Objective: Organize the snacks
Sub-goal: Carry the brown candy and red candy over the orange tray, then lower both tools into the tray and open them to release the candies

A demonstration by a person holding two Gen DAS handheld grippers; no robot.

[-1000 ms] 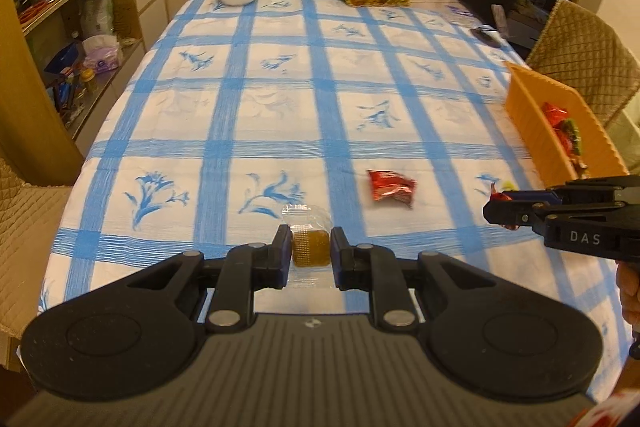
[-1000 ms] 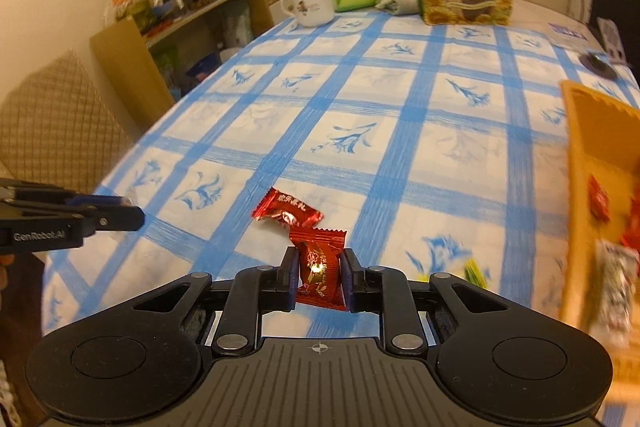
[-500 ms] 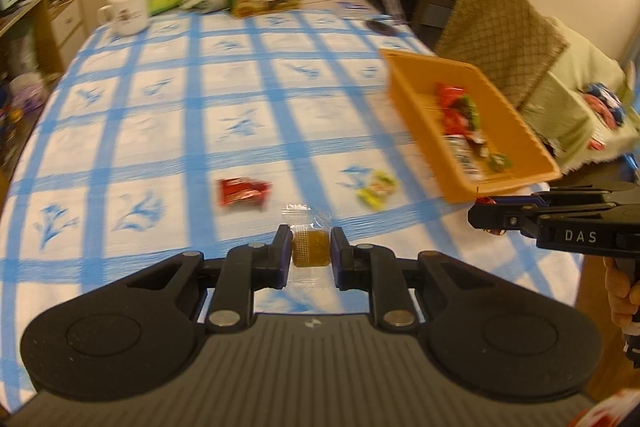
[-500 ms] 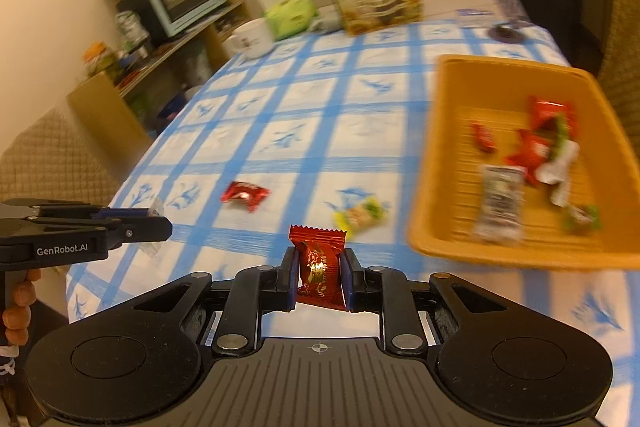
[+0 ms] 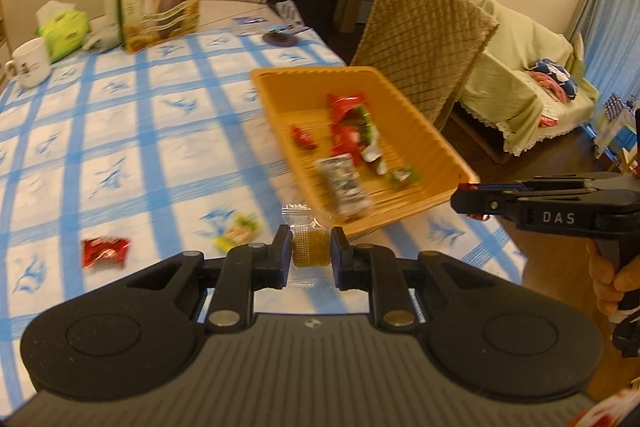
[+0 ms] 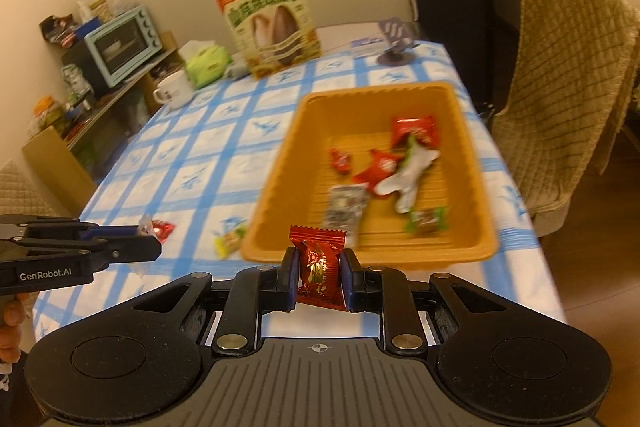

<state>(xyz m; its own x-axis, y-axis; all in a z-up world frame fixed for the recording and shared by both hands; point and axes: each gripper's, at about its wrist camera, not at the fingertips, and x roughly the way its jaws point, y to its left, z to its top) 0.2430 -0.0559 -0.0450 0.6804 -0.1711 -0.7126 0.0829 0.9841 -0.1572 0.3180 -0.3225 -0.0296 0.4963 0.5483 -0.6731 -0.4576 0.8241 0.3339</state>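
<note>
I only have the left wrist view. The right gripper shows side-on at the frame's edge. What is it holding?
Observer: The right gripper is shut on a red wrapped candy with gold print.
Operator: Anything on that side of the room I can't see?
Observer: A pale blue toaster oven sits on a wooden shelf beside the table.
Operator: Does my left gripper show from there?
Observer: Yes, the left gripper enters side-on at the left edge, with clear wrapper at its tip.
</note>
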